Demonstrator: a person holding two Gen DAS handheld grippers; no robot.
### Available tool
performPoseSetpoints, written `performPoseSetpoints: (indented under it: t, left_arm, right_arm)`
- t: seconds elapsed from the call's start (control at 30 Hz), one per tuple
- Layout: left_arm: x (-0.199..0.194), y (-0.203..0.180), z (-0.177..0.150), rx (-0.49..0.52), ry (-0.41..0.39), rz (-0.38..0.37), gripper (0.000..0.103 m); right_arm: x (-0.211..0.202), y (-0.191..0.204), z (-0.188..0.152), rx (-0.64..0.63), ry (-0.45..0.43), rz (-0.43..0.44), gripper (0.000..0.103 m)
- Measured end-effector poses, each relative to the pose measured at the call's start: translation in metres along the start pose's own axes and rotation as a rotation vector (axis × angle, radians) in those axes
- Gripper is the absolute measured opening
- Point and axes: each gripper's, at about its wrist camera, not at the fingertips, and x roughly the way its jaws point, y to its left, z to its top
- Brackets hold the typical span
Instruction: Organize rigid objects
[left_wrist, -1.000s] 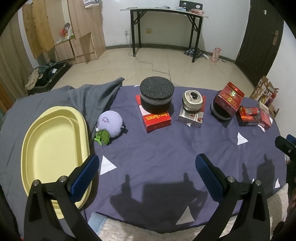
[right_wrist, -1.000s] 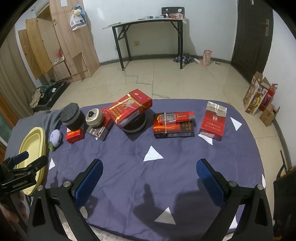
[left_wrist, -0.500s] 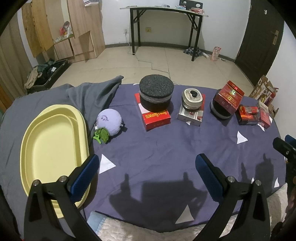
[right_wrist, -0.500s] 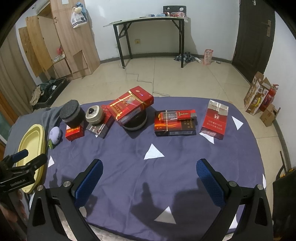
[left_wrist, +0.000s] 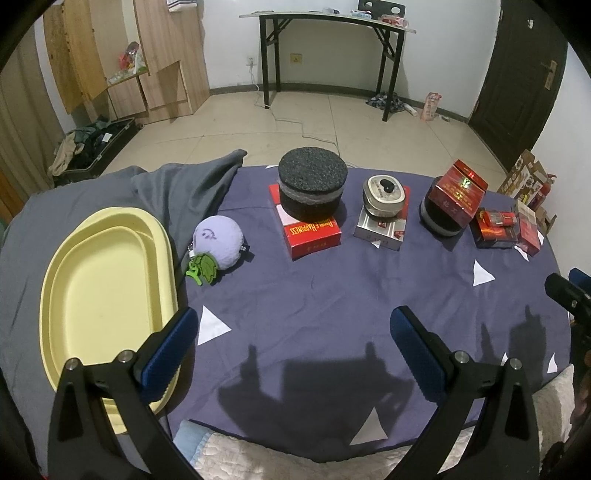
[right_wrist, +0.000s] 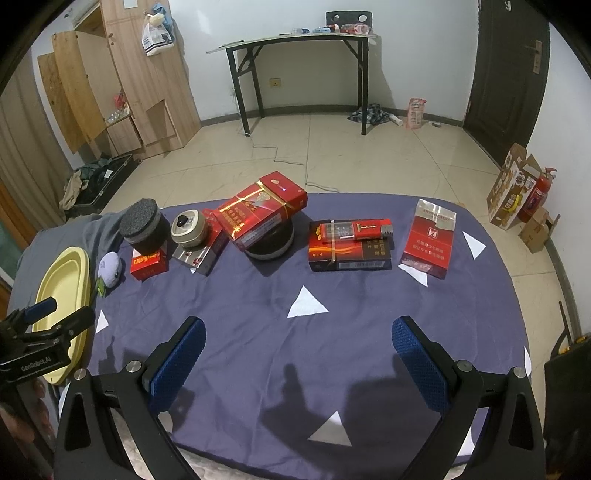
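Hovering both grippers over the purple cloth (right_wrist: 258, 314), I see left gripper (left_wrist: 291, 343) and right gripper (right_wrist: 297, 347) fingers spread apart, holding nothing. Red boxes (right_wrist: 349, 251), black foam cylinder (left_wrist: 312, 188) and round tin (left_wrist: 384, 194) sit in a row ahead; yellow tray (left_wrist: 103, 295) far left.

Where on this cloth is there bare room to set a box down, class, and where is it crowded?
Bare cloth lies between the open left hand-held gripper, the open right hand-held gripper and the row of boxes. The yellow tray is bare too. The far row is crowded: black foam cylinder, silver tin, lighter, red-and-white pack.
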Motion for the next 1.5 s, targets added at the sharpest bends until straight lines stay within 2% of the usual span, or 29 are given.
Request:
performPoseSetpoints:
  t: [0.6,0.73,0.87,1.03,1.1,1.17,1.27,1.37,1.5]
  left_arm:
    - [-0.005,0.004,0.001,0.003,-0.014,0.012,0.103]
    - [-0.02,0.018,0.003,-0.03,-0.052,-0.006,0.103]
    - [-0.031,0.026,0.005,-0.039,-0.066,0.001,0.103]
    - [-0.03,0.036,0.007,-0.048,-0.052,0.027,0.103]
    - [-0.024,0.035,0.008,-0.05,-0.035,0.033,0.103]
    - [-0.018,0.028,0.011,-0.038,-0.013,0.017,0.103]
    - [-0.009,0.0,0.025,0.026,0.025,-0.052,0.103]
    - [0.002,-0.044,0.052,0.131,0.03,-0.154,0.103]
    - [0.027,-0.11,0.089,0.298,0.024,-0.191,0.103]
  right_arm:
    - [-0.003,-0.005,-0.001,0.005,-0.005,-0.016,0.103]
    - [-0.021,-0.032,-0.003,0.07,-0.027,-0.032,0.103]
    - [-0.047,-0.074,-0.006,0.144,-0.066,-0.092,0.103]
    - [-0.048,-0.108,-0.018,0.123,-0.034,-0.17,0.103]
    - [-0.038,-0.116,-0.021,0.117,-0.019,-0.161,0.103]
    - [-0.022,-0.123,-0.02,0.114,-0.006,-0.114,0.103]
    - [0.009,-0.132,-0.014,0.108,0.017,-0.103,0.103]
    - [0.029,-0.151,0.007,0.223,-0.013,-0.053,0.103]
    - [0.048,-0.171,0.035,0.385,-0.071,-0.071,0.103]
